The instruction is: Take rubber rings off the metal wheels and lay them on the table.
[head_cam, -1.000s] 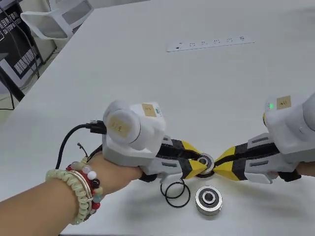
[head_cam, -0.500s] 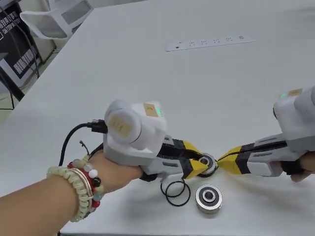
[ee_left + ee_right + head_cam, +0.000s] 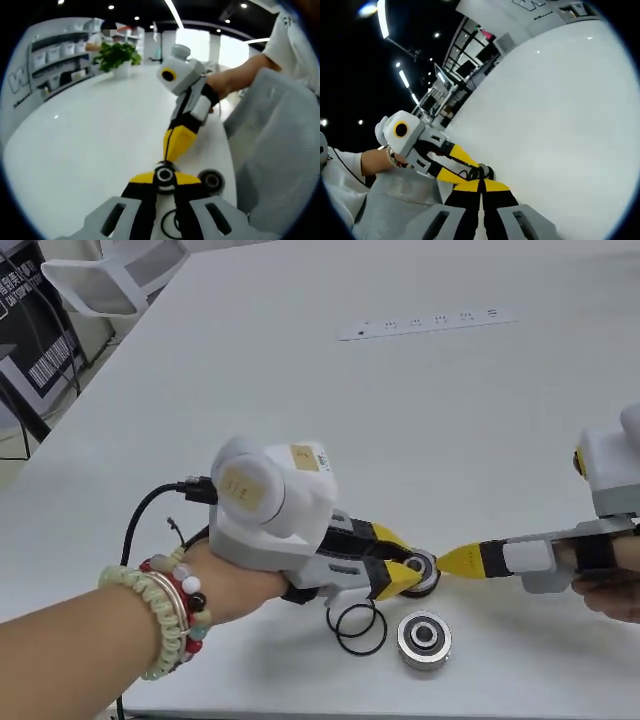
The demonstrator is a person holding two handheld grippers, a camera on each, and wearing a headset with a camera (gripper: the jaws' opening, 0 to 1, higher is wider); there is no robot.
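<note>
Bright, even light from ceiling strips (image 3: 172,9) washes my white tabletop (image 3: 300,390), shadows are soft, and both gripper views bend hard toward their edges.

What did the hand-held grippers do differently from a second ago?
The right hand-held gripper drew back to the right and narrowed its jaws, its tip at the metal wheel. The left hand-held gripper still clamps that wheel. The loose rubber rings and second wheel stayed put.
</note>
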